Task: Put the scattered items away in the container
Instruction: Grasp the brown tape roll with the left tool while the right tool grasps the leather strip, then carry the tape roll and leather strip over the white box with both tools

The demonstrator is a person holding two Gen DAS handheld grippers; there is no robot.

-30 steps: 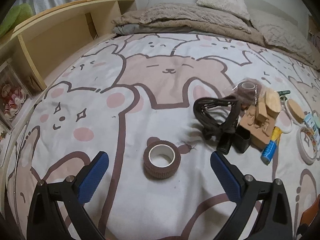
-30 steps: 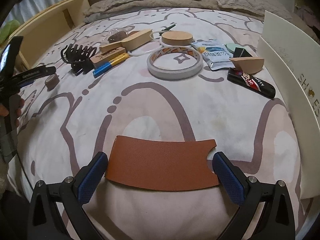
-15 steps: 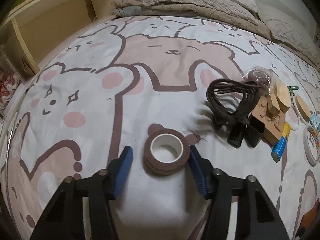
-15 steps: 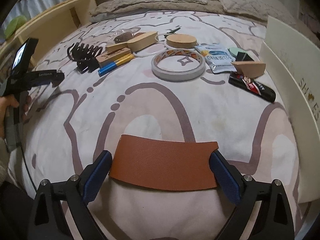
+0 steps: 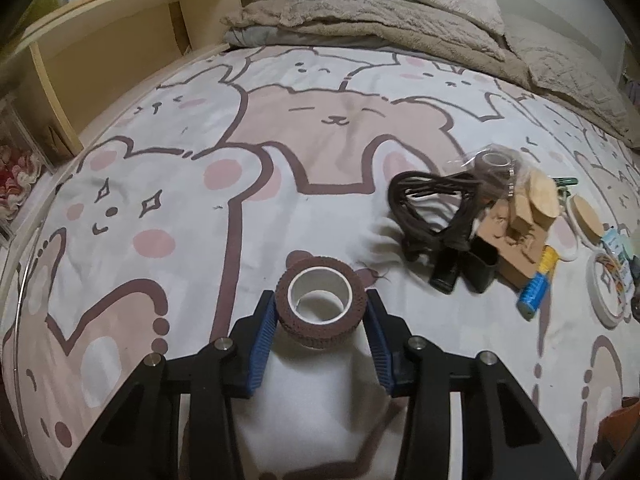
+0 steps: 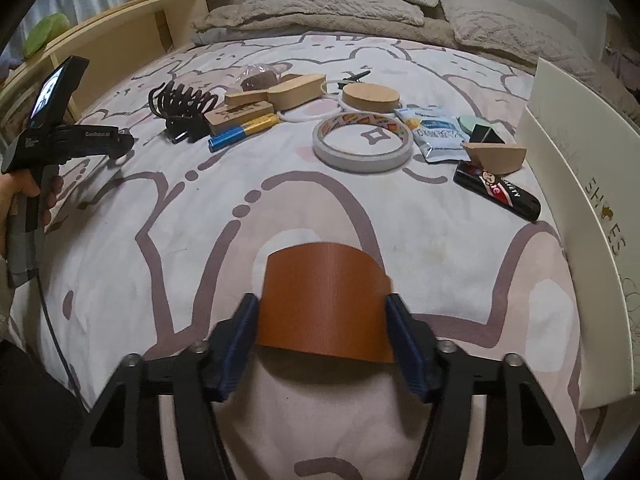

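Note:
A brown tape roll (image 5: 310, 330) with a white core stands on the bear-print bedspread (image 5: 200, 240). My left gripper (image 5: 320, 307) has its blue pads (image 5: 262, 332) against both sides of the roll, jaws still closing. An orange-brown sheet (image 6: 324, 280) bows upward between the pads (image 6: 404, 332) of my right gripper (image 6: 322, 304), whose jaws are also closing. A white shoe box (image 6: 580, 184) stands on the right edge of the bed. A hand holds the left gripper (image 6: 116, 146) at the far left of the right wrist view.
Scattered at mid-bed lie a black hair claw (image 6: 180, 104), a blue-and-yellow tube (image 6: 240, 130), a white tape ring (image 6: 362, 144), a round wooden lid (image 6: 372, 98), a sachet (image 6: 438, 134) and a black tube (image 6: 496, 196). A wooden shelf (image 5: 100, 60) borders the left side, blankets (image 5: 380, 28) the far end.
Both pairs of jaws came together from wide open. The left pads reached the tape roll's sides. The right pads squeezed the flat sheet, which arched upward.

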